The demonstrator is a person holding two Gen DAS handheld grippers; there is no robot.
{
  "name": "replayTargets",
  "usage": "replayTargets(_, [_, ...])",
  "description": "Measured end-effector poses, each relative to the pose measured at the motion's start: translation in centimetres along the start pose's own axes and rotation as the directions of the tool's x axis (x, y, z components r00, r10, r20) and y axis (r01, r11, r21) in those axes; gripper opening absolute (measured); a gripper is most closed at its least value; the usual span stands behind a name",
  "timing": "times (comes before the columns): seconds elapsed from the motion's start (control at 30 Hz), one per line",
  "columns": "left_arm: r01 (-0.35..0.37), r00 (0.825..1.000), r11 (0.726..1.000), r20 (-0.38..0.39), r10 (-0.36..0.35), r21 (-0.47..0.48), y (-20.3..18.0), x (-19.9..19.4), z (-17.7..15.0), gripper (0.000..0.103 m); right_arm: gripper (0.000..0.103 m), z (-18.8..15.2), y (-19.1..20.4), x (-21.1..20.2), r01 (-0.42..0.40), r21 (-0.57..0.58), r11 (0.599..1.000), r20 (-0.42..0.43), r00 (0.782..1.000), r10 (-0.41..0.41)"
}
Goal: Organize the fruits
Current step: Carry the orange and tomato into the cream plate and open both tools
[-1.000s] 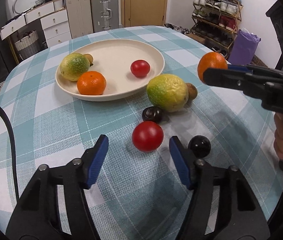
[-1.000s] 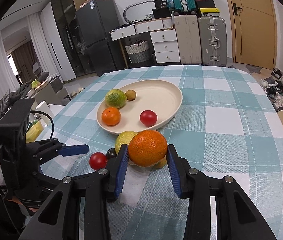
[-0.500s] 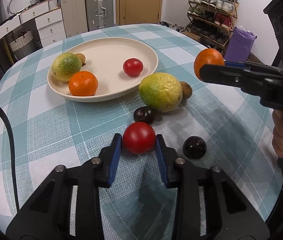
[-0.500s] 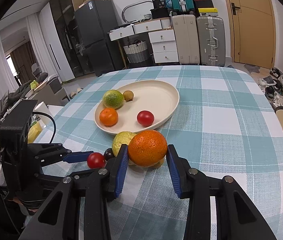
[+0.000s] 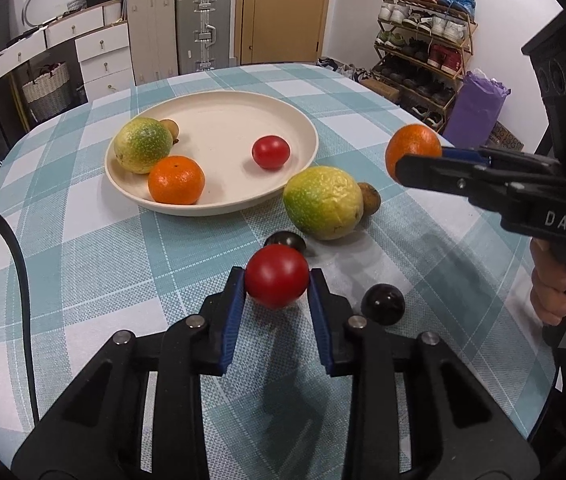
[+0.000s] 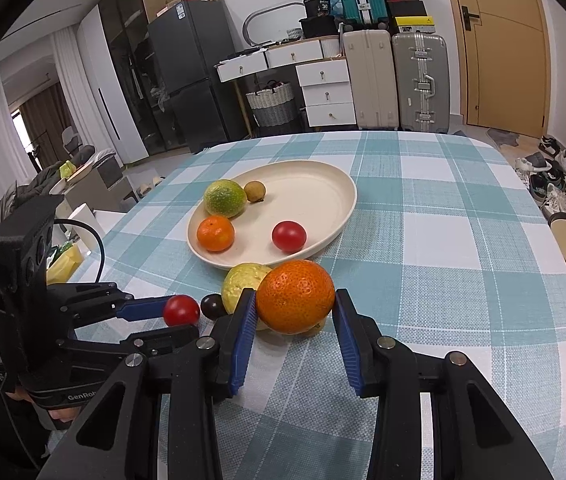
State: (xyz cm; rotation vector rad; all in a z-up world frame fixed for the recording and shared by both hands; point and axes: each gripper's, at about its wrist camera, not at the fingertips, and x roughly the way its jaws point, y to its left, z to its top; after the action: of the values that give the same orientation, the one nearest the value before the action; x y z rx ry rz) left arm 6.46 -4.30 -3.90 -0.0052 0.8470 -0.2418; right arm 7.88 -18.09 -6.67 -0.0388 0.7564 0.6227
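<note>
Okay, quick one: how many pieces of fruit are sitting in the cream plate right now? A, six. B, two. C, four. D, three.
C: the plate holds a green-yellow citrus, a small brown fruit, an orange and a red tomato; everything else lies on the tablecloth or sits in a gripper.

- The small brown fruit (image 5: 370,199) sat mostly hidden behind the yellow-green citrus (image 5: 322,202) on the cloth.
- In the right wrist view that citrus (image 6: 243,282) was half covered by the held orange (image 6: 295,297).
- The person's hand (image 5: 563,280) was cut off at the frame edge — only fingers showed.
- Shoes on the rack (image 5: 427,44) were too small to tell apart.
</note>
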Motion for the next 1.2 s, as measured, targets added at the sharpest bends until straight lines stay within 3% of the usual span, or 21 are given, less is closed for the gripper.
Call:
replayTargets(0.63, [-0.023, 0.994, 0.999, 0.106, 0.027, -0.047, 1.7, -2.1, 2.8, 0.029, 0.039, 0.4, -0.1, 0.5, -0.012, 0.012, 1.0, 0.007, 1.0, 0.012])
replayTargets(1.2, [-0.04, 0.989, 0.994, 0.14, 0.053, -0.099, 3.4, -0.8, 6.7, 0.029, 0.039, 4.1, -0.1, 1.9, -0.031, 0.018, 0.999, 0.0, 1.0, 0.031])
